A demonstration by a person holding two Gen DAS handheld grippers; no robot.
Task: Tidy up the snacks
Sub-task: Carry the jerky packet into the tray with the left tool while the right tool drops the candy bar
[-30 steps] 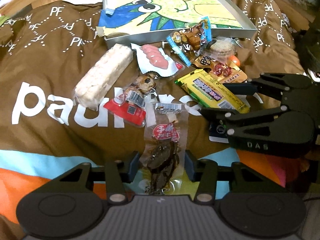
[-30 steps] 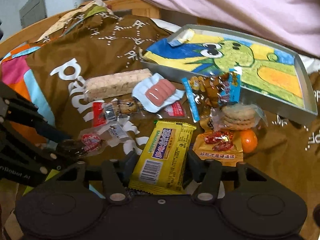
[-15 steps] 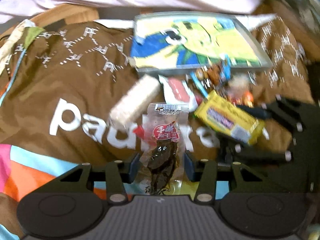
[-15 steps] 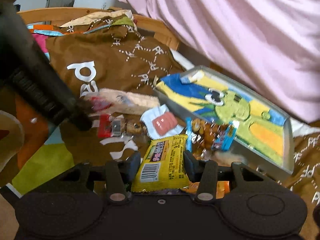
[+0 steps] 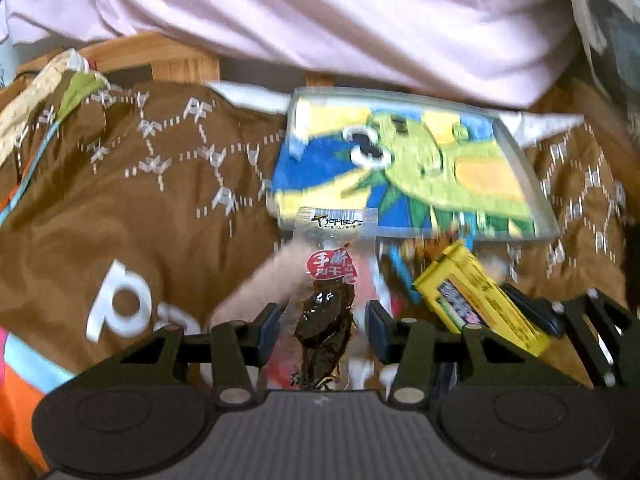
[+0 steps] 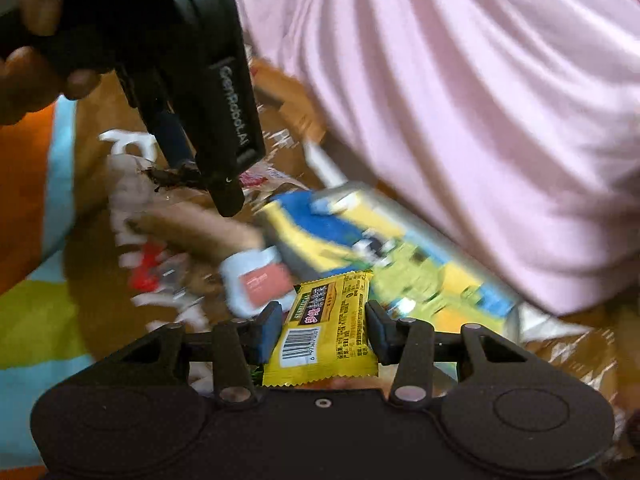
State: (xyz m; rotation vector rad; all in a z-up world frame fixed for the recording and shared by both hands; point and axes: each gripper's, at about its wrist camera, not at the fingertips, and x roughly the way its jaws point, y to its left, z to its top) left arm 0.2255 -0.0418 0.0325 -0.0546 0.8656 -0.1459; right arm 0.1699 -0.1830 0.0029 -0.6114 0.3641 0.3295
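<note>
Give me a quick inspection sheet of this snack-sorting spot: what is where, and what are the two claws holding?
Surface: brown printed cloth, rumpled.
Job's things: clear packet of dark dried snack in the left claw; yellow wrapped bar in the right claw; shallow grey tray with a green cartoon lining, no snacks seen in it.
Clutter: other snack packets lie on the cloth before the tray, too blurred to name.
Grippers: both claws shut on their packets, raised off the cloth.
Cables: nothing seen.
Surroundings: pink fabric behind; wooden frame.
</note>
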